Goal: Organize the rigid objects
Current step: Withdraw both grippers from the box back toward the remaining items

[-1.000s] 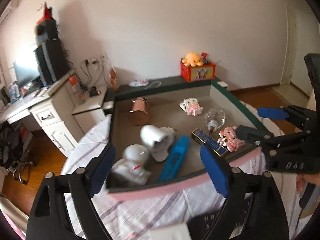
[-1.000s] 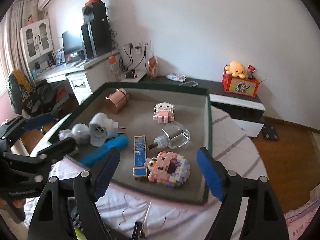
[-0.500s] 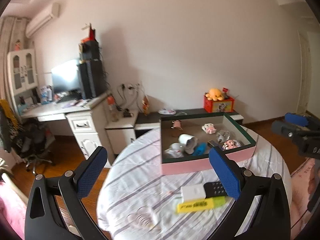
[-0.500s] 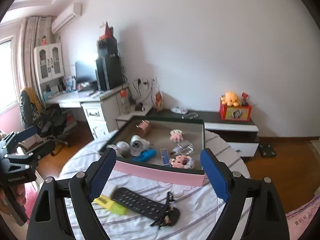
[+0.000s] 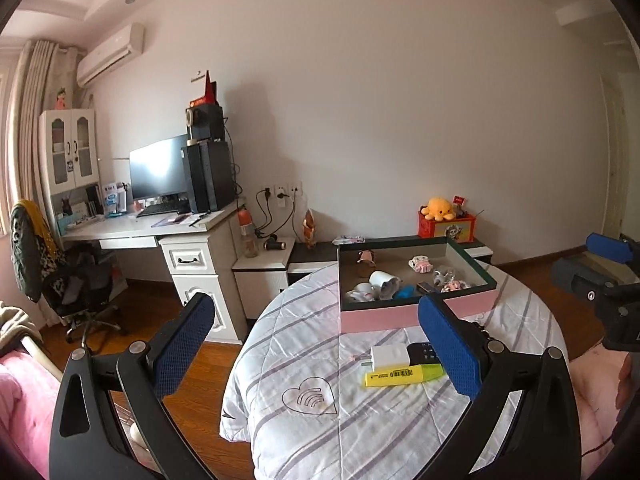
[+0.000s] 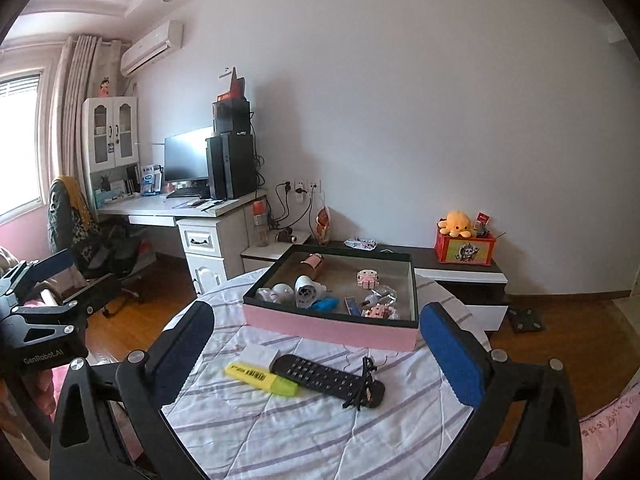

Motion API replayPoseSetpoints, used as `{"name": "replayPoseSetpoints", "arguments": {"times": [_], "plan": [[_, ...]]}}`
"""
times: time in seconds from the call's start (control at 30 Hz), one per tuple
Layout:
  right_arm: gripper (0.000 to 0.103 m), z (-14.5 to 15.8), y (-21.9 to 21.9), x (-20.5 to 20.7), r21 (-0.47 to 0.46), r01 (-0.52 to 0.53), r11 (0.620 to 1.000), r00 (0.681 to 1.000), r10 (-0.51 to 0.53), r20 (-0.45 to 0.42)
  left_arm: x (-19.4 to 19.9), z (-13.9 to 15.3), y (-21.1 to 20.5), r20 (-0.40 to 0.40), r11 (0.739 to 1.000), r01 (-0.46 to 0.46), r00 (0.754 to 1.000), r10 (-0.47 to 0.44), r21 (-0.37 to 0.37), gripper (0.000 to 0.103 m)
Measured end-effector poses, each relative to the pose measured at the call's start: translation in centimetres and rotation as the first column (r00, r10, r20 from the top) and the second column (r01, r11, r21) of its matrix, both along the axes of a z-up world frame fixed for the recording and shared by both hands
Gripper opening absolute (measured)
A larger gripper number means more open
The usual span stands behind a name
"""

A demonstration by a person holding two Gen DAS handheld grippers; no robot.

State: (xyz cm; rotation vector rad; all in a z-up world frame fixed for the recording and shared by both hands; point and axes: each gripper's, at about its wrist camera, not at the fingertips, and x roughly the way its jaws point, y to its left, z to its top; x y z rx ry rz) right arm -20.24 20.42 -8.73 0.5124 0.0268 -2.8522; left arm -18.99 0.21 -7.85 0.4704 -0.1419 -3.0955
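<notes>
A pink box with a dark rim stands on the round table and holds several small items: a copper cup, a white plug, a blue item, brick figures. In front of it lie a yellow highlighter, a white charger and a black remote with a black hair tie. My left gripper and right gripper are both open and empty, held back above the table's near side. The box also shows in the left wrist view.
The table has a striped white cloth. Behind it stand a white desk with monitor and computer tower, an office chair, a low dark cabinet with a red box and orange plush. Wood floor surrounds the table.
Both grippers have pulled far back and up from the box. The whole table, the remote, highlighter and charger have come into view. Both grippers stay open.
</notes>
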Motion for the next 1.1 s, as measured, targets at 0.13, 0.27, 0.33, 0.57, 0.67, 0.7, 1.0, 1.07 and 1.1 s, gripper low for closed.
{"name": "replayPoseSetpoints", "arguments": {"times": [0.13, 0.27, 0.33, 0.57, 0.67, 0.7, 1.0, 1.07, 1.1], "plan": [[0.103, -0.3, -0.1, 1.0, 0.005, 0.005, 1.0, 1.0, -0.005, 0.008, 0.6, 0.0, 0.3, -0.001, 1.0, 0.006, 1.0, -0.006, -0.011, 0.103], [0.103, -0.3, -0.1, 1.4, 0.005, 0.007, 1.0, 1.0, -0.007, 0.011, 1.0, -0.1, 0.3, -0.002, 1.0, 0.003, 1.0, -0.003, -0.018, 0.103], [0.103, -0.3, -0.1, 1.7, 0.004, 0.009, 1.0, 1.0, -0.01, 0.012, 1.1, -0.2, 0.3, 0.001, 1.0, -0.006, 1.0, 0.006, -0.03, 0.103], [0.103, -0.5, -0.2, 1.8, 0.007, 0.006, 1.0, 1.0, -0.006, 0.023, 0.9, -0.4, -0.2, 0.009, 1.0, -0.017, 1.0, 0.017, -0.014, 0.103], [0.103, -0.7, -0.1, 1.7, 0.008, 0.009, 1.0, 0.999, -0.009, 0.035, 0.8, -0.6, -0.3, 0.013, 1.0, -0.023, 1.0, 0.023, -0.012, 0.103], [0.103, -0.8, 0.0, 1.6, 0.008, 0.01, 1.0, 0.999, -0.01, 0.041, 0.6, -0.7, -0.4, 0.019, 1.0, -0.024, 1.0, 0.024, -0.011, 0.103], [0.103, -1.9, 0.6, 0.4, -0.001, 0.025, 1.0, 0.996, -0.024, 0.081, -1.0, -2.0, 0.0, 0.066, 0.999, -0.017, 0.998, 0.019, -0.028, 0.103], [0.103, -2.4, 1.1, -0.1, -0.002, 0.036, 0.999, 0.994, -0.035, 0.099, -1.5, -2.5, 0.2, 0.082, 0.999, -0.011, 0.997, 0.014, -0.03, 0.103], [0.103, -2.7, 1.2, -0.4, -0.002, 0.042, 0.999, 0.993, -0.042, 0.108, -1.9, -2.9, 0.2, 0.096, 0.999, -0.007, 0.995, 0.01, -0.031, 0.103]]}}
